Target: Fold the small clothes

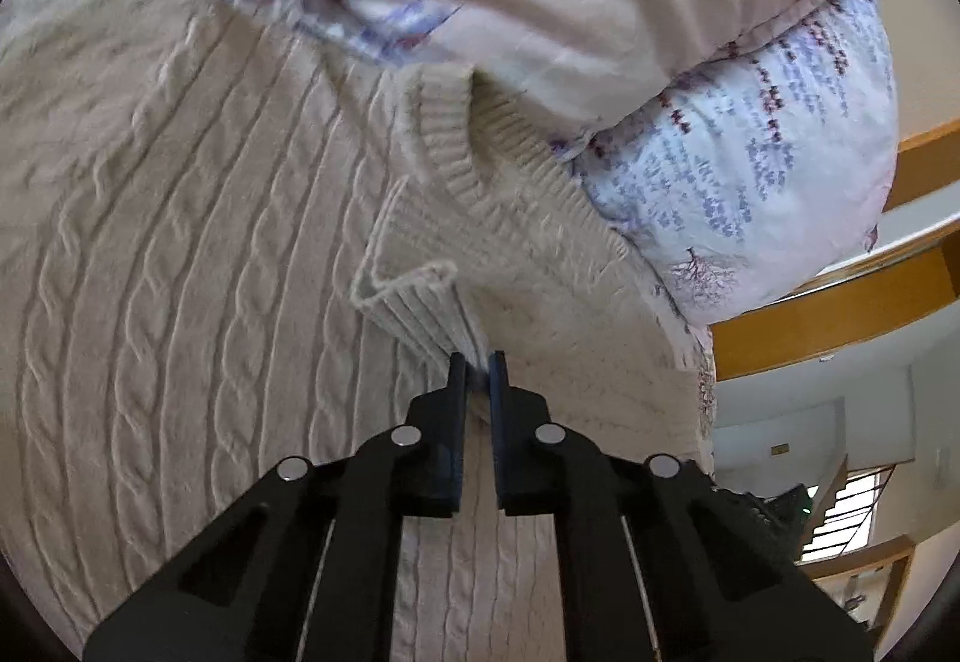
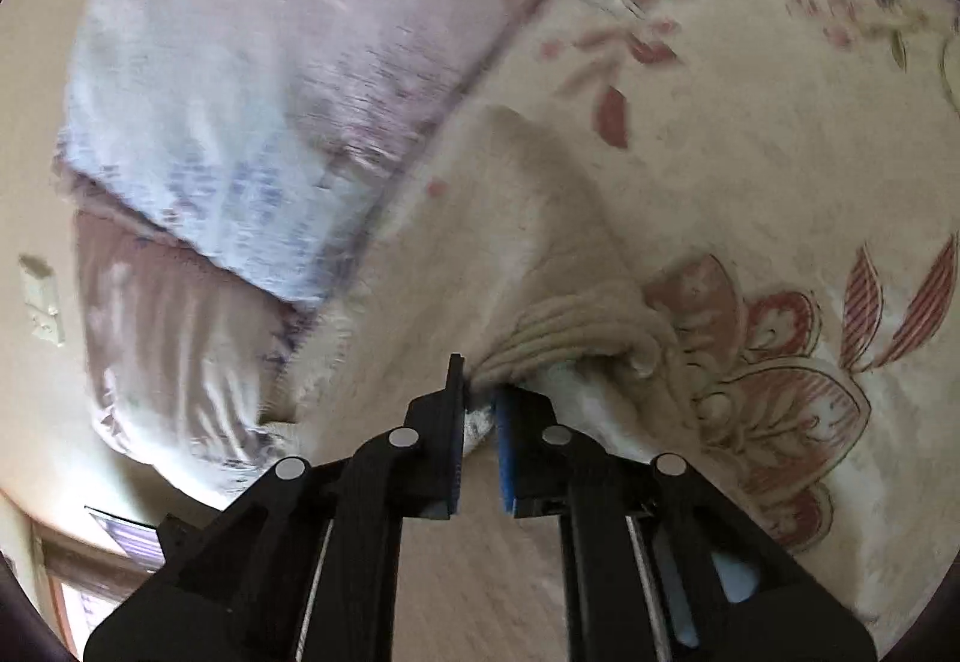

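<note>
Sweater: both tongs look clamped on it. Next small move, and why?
Probably lift both together and carry the pinched edges across the cable-knit body. Left tongs are shut on a ribbed edge of the sweater; right tongs pinch a bunched ribbed edge, blurred, over the floral bedspread.

1. Cream cable-knit sweater (image 1: 198, 218): thick wool-like knit, raised braids, ribbed cuff (image 1: 414, 296), matt, slightly fuzzy.
2. Lilac-printed white pillow (image 1: 750, 182): smooth woven cloth, faint sheen.
3. Black left gripper (image 1: 478, 371) and black right gripper (image 2: 478, 392): matt hard plastic, shiny round metal pins.
4. Cream floral bedspread (image 2: 750, 134): soft, matt, slightly napped cloth.
5. Orange-brown rail (image 1: 840, 314): smooth wood, semi-gloss.
</note>
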Demonstrator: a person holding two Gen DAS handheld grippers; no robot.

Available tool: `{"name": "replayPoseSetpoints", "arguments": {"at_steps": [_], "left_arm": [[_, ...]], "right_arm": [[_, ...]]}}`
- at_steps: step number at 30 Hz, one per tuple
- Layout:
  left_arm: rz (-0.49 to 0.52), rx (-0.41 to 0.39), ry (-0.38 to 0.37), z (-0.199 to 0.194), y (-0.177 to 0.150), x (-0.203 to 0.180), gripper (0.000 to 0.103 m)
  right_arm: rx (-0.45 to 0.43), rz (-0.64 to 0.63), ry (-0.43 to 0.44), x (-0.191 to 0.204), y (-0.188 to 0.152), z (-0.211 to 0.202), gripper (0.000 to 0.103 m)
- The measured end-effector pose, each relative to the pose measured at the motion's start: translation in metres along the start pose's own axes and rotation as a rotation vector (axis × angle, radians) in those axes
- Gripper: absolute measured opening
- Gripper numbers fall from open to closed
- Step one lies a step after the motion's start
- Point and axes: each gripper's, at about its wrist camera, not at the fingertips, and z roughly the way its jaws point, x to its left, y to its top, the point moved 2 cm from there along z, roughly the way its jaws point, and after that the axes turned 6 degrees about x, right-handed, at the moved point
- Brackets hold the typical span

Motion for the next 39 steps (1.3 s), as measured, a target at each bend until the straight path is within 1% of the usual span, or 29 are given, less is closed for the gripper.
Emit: {"name": "replayPoseSetpoints", "arguments": {"at_steps": [2, 3, 4, 6, 8, 10, 12, 13, 14, 15, 16, 17, 18, 19, 20, 22, 24, 25, 27, 28, 30, 32, 33, 35, 39], "left_arm": [[0.067, -0.046, 0.008, -0.015, 0.000, -0.007, 0.006], [0.104, -0.077, 0.032, -0.024, -0.001, -0.009, 0.006], [0.126, -0.097, 0.059, -0.030, -0.001, -0.009, 0.006], [0.152, -0.110, 0.109, -0.034, -0.003, -0.005, 0.006], [0.155, -0.096, 0.146, -0.029, -0.004, 0.002, 0.006], [0.133, -0.061, 0.180, -0.020, -0.006, 0.011, 0.006], [0.118, -0.040, 0.195, -0.013, -0.008, 0.016, 0.007], [0.114, -0.039, 0.191, -0.013, -0.009, 0.018, 0.011], [0.111, -0.039, 0.188, -0.016, -0.011, 0.020, 0.012], [0.107, -0.038, 0.185, -0.021, -0.014, 0.021, 0.012], [0.103, -0.042, 0.182, -0.028, -0.017, 0.022, 0.021], [0.104, -0.048, 0.168, -0.037, -0.022, 0.024, 0.027], [0.102, -0.055, 0.146, -0.048, -0.026, 0.028, 0.039], [0.098, -0.061, 0.130, -0.056, -0.029, 0.031, 0.049], [0.088, -0.075, 0.111, -0.070, -0.034, 0.038, 0.051], [0.064, -0.108, 0.090, -0.097, -0.042, 0.055, 0.051], [0.012, -0.160, 0.090, -0.129, -0.048, 0.082, 0.051], [-0.027, -0.196, 0.099, -0.147, -0.051, 0.100, 0.051], [-0.096, -0.246, 0.126, -0.171, -0.052, 0.122, 0.051], [-0.144, -0.276, 0.142, -0.183, -0.054, 0.137, 0.051], [-0.222, -0.307, 0.180, -0.202, -0.053, 0.163, 0.051], [-0.274, -0.325, 0.205, -0.213, -0.050, 0.181, 0.051], [-0.294, -0.338, 0.191, -0.216, -0.049, 0.187, 0.049], [-0.342, -0.362, 0.152, -0.221, -0.045, 0.196, 0.049], [-0.423, -0.443, 0.121, -0.229, -0.034, 0.211, 0.049]], "right_arm": [[-0.036, -0.069, 0.014, 0.014, -0.007, -0.010, 0.009], [-0.044, -0.097, 0.005, 0.019, -0.012, -0.013, 0.009], [-0.039, -0.110, -0.012, 0.023, -0.016, -0.009, 0.009], [-0.003, -0.120, -0.052, 0.022, -0.022, -0.001, 0.009], [0.020, -0.123, -0.109, 0.018, -0.027, 0.012, 0.009], [0.022, -0.134, -0.160, 0.017, -0.031, 0.019, 0.009], [0.027, -0.149, -0.205, 0.017, -0.034, 0.022, 0.010], [0.026, -0.154, -0.217, 0.016, -0.035, 0.020, 0.010], [0.024, -0.160, -0.225, 0.017, -0.036, 0.018, 0.015], [0.022, -0.172, -0.241, 0.020, -0.039, 0.016, 0.022], [0.023, -0.179, -0.243, 0.023, -0.041, 0.014, 0.025], [0.026, -0.184, -0.234, 0.024, -0.043, 0.012, 0.035], [0.030, -0.195, -0.215, 0.025, -0.047, 0.008, 0.046], [0.033, -0.208, -0.200, 0.027, -0.050, 0.005, 0.050], [0.035, -0.232, -0.179, 0.030, -0.055, 0.002, 0.053], [0.046, -0.274, -0.148, 0.035, -0.063, 0.000, 0.053], [0.062, -0.320, -0.098, 0.039, -0.072, -0.001, 0.053], [0.062, -0.338, -0.079, 0.040, -0.075, -0.001, 0.053], [0.050, -0.383, -0.045, 0.043, -0.080, 0.000, 0.053], [0.043, -0.396, -0.039, 0.044, -0.082, 0.000, 0.053], [0.047, -0.410, -0.030, 0.044, -0.087, 0.005, 0.053], [0.064, -0.408, -0.028, 0.044, -0.088, 0.008, 0.053], [0.057, -0.413, -0.026, 0.044, -0.088, 0.007, 0.054], [0.062, -0.418, -0.028, 0.044, -0.089, 0.007, 0.055], [0.065, -0.427, -0.030, 0.045, -0.091, 0.008, 0.057]]}}
